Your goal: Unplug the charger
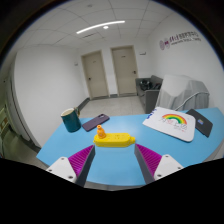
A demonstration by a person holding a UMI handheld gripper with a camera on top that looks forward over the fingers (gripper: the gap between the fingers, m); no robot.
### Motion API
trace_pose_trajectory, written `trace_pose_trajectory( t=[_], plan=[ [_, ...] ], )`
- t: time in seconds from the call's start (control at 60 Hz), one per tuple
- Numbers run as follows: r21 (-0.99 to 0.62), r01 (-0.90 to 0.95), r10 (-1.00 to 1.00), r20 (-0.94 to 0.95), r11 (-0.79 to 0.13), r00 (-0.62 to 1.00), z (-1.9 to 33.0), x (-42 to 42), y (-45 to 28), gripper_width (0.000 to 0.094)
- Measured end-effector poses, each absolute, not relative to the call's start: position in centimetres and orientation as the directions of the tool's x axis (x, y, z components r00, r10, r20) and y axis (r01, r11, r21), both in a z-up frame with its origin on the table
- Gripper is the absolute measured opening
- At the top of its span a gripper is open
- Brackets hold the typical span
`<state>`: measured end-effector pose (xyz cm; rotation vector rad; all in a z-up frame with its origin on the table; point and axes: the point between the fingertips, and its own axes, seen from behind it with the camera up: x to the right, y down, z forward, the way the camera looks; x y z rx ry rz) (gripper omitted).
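pale office walls and two closed doors (108, 70) back your blue table (70, 148). your gripper (113, 163) hangs spread apart, purple pads (147, 157) clasping nothing. just ahead of the fingers sits a yellow duck-shaped toy (112, 139). beyond the duck, to its left, lie a phone (95, 122) and a dark green mug (70, 120); to its right, a rainbow card (171, 122). you have no charger in sight.

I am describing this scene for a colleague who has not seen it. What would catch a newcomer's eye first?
A bright yellow toy sits on the blue table, just ahead of the open gripper. Beyond the toy and to one side stand a dark green cup and a phone. On the other side lies a white sheet with a rainbow drawing.
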<state>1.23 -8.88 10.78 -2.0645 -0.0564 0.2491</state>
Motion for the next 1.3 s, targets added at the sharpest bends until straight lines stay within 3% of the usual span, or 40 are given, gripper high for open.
trace_pose_trajectory(
  t=[0.1,0.367,0.433,0.45,0.467,0.5,0.55,0.633,0.65,0.667,0.683,0.817,0.9,0.967,1.067,1.183,1.3],
  plan=[
    [-0.861,-0.045,0.112,-0.117,-0.507,0.987,7.6,-2.5,-4.3,0.081],
    [-0.874,-0.068,0.039,-0.099,-0.482,0.994,3.4,-7.6,5.8,0.0764],
    [-0.888,-0.059,-0.014,-0.059,-0.457,0.998,2.7,-7.0,7.9,0.0619],
    [-0.89,-0.055,-0.026,-0.048,-0.452,0.998,2.6,-6.7,8.1,0.0632],
    [-0.892,-0.051,-0.037,-0.038,-0.448,0.999,2.5,-6.3,8.3,0.0516],
    [-0.895,-0.039,-0.048,-0.02,-0.445,0.999,2.2,-5.9,8.4,0.0427],
    [-0.9,-0.039,-0.004,-0.041,-0.434,0.999,2.2,-7.1,8.9,0.021],
    [-0.898,-0.034,-0.025,-0.026,-0.44,0.999,2.0,-7.0,9.1,0.0137],
    [-0.897,-0.035,-0.027,-0.026,-0.44,0.999,2.0,-7.0,9.2,0.0164],
    [-0.896,-0.041,-0.032,-0.03,-0.442,0.999,1.9,-7.0,9.2,0.0071],
    [-0.898,-0.051,-0.038,-0.038,-0.438,0.999,2.1,-6.6,9.0,0.006],
    [-0.884,-0.034,-0.07,-0.001,-0.467,0.998,2.8,-6.4,9.0,0.0029],
    [-0.948,-0.035,-0.05,-0.02,-0.316,0.999,10.8,-6.6,10.0,0.0031],
    [-0.966,0.038,-0.084,0.061,-0.254,0.995,16.5,-4.4,10.2,0.0033],
    [-0.973,0.031,-0.113,0.058,-0.229,0.992,20.2,-0.9,9.9,0.0038],
    [-0.95,0.047,-0.185,0.109,-0.308,0.977,19.1,4.7,8.0,0.0044],
    [-0.884,-0.011,-0.241,0.116,-0.467,0.964,12.5,9.8,5.4,0.0049]
  ],
)
